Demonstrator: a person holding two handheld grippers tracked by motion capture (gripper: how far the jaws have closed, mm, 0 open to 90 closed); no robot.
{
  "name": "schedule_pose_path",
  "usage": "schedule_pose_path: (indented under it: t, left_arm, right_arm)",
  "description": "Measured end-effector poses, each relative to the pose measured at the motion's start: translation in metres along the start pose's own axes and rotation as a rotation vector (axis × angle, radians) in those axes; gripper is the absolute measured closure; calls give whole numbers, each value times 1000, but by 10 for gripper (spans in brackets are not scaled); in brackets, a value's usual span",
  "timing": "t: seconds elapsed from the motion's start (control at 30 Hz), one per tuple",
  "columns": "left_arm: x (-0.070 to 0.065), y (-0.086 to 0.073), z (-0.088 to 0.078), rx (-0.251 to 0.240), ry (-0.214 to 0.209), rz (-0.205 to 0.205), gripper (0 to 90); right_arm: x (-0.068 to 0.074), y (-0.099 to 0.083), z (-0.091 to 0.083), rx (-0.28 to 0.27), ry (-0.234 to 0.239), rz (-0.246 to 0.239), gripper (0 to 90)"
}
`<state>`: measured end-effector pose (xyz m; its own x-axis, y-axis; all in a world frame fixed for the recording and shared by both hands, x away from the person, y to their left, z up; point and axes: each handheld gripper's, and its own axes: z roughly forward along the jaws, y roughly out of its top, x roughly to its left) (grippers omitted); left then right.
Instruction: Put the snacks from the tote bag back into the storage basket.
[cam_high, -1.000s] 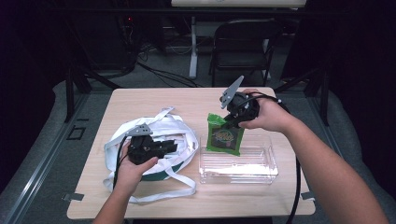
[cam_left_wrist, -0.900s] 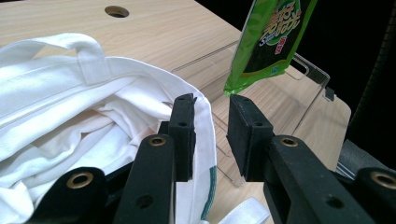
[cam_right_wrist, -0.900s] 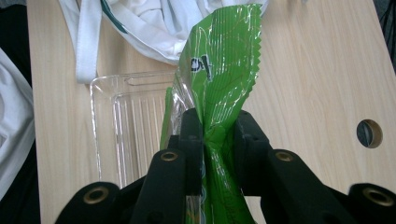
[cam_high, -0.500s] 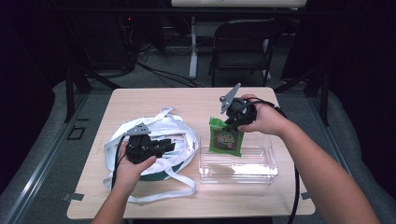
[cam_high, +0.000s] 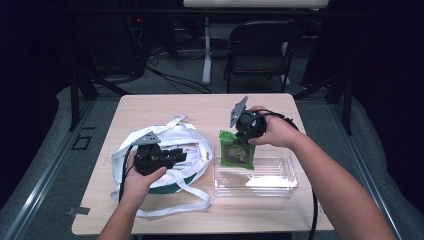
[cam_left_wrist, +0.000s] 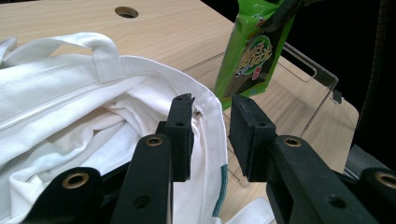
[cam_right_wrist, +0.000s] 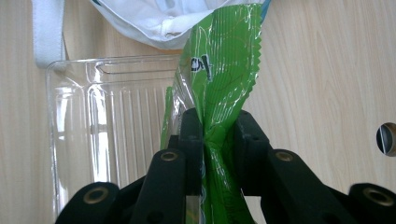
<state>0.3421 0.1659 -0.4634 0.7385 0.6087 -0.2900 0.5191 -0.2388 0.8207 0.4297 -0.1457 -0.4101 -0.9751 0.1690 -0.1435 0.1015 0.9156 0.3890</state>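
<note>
1. My work sat on a light wooden table (cam_high: 165, 107) with a round hole near its far edge.
2. A white cloth bag (cam_high: 186, 142) lay on its left half.
3. A clear plastic tray (cam_high: 272, 180) lay just beside the bag, on the right half.

Green packet (cam_right_wrist: 219, 70) bottom hidden behind right tool (cam_right_wrist: 219, 135).

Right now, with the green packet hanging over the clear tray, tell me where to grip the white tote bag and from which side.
Take the white tote bag by its hemmed mouth rim, on the side facing the clear tray. There the rim stands as a thin raised edge, and the left gripper already straddles it. Come level from the person's side, one jaw inside and one outside, then close.
</note>
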Motion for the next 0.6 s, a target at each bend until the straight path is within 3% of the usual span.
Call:
schedule_pose_path:
  t: [0.6]
  left_arm:
    - [3,-3,-8,-9,28,-3,697]
  right_arm:
    - [-6,3,22,9,5,-26,755]
